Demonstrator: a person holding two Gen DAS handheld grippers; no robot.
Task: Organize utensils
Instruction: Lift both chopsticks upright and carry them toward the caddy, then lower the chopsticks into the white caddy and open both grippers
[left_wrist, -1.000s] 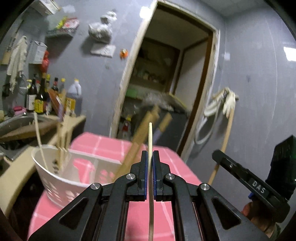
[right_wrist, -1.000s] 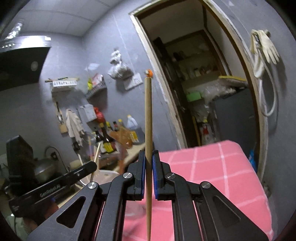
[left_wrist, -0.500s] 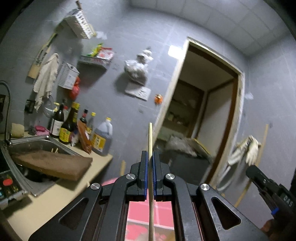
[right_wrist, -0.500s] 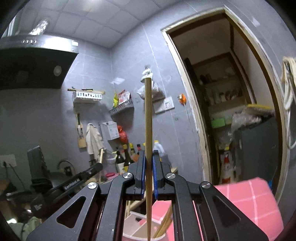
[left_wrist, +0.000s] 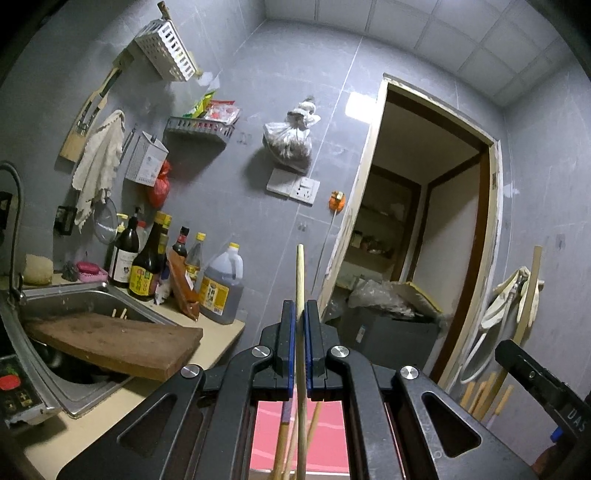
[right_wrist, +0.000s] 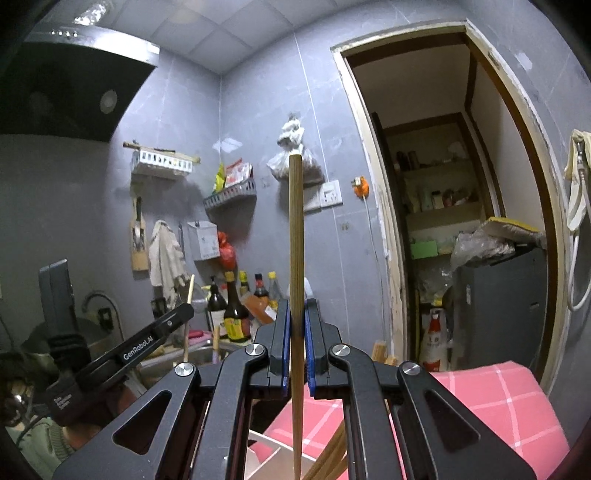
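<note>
My left gripper (left_wrist: 300, 308) is shut on a thin pale chopstick (left_wrist: 300, 273) that stands upright between its blue pads. My right gripper (right_wrist: 296, 306) is shut on a thicker brown chopstick (right_wrist: 296, 229), also upright. Both point level toward the grey kitchen wall. Below the left jaws several more wooden sticks (left_wrist: 282, 435) show over the pink cloth. Under the right jaws a white basket (right_wrist: 258, 456) with brown utensils (right_wrist: 332, 459) is partly hidden. The left gripper (right_wrist: 186, 314) appears at the left of the right wrist view, with its pale chopstick (right_wrist: 189, 291).
A steel sink (left_wrist: 74, 295) with a wooden board (left_wrist: 110, 343) across it lies at the left, with bottles (left_wrist: 146, 266) behind it on the counter. A pink checked table (right_wrist: 498, 402) sits low right. An open doorway (right_wrist: 443, 221) leads to a pantry with shelves.
Both grippers swung upward and leftward, so the table and basket dropped out of the middle of view and the wall, sink and shelves came in. Each still grips its chopstick.
</note>
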